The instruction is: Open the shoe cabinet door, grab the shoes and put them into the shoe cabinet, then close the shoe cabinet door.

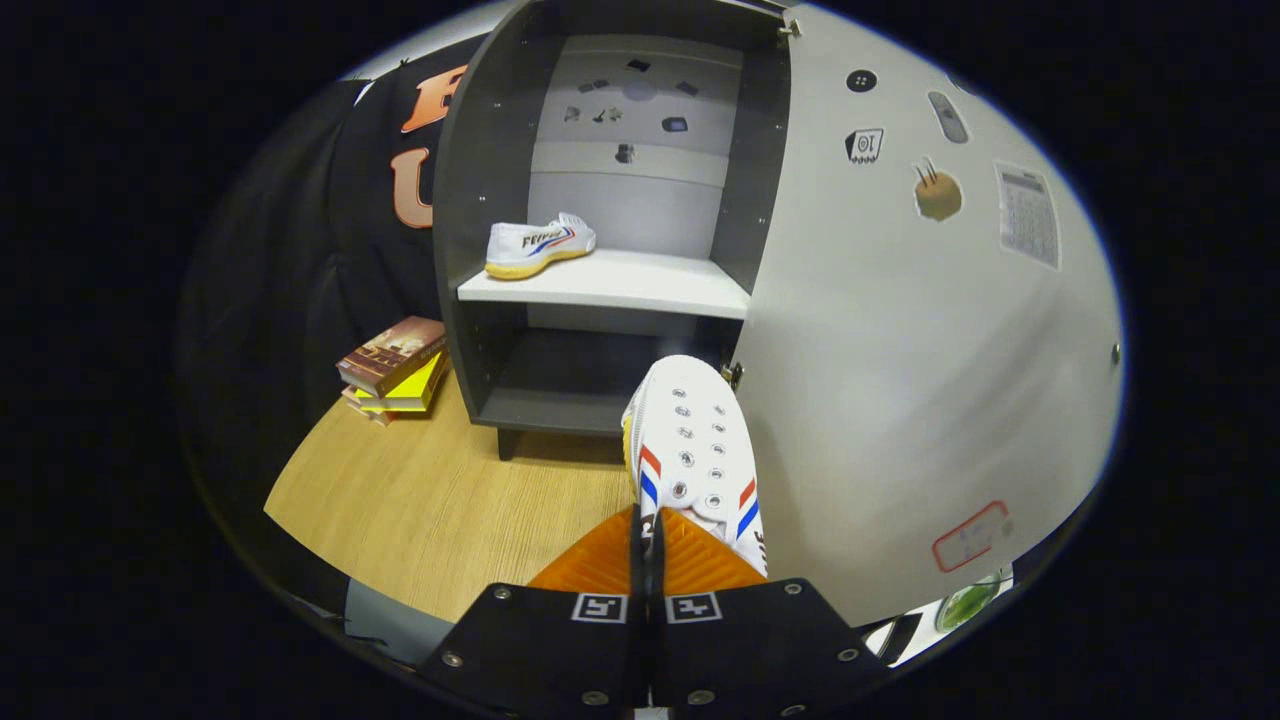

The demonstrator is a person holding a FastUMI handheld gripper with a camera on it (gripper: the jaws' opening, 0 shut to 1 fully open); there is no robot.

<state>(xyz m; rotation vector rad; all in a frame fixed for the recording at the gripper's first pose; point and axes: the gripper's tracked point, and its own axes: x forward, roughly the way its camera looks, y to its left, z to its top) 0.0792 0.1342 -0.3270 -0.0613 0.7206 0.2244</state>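
My gripper [648,545] pinched nearly closed, seemingly on heel rim of second shoe [695,450]. Shoe's long axis points straight ahead toward shoe cabinet [470,200], toe near lower compartment. First shoe [538,246] on cabinet's shelf [640,285]. Cabinet door [900,380] open, just right of held shoe.

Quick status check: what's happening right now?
Gripper jaws shut on second shoe, carried toward open cabinet. First shoe already on shelf. Open door close beside it.
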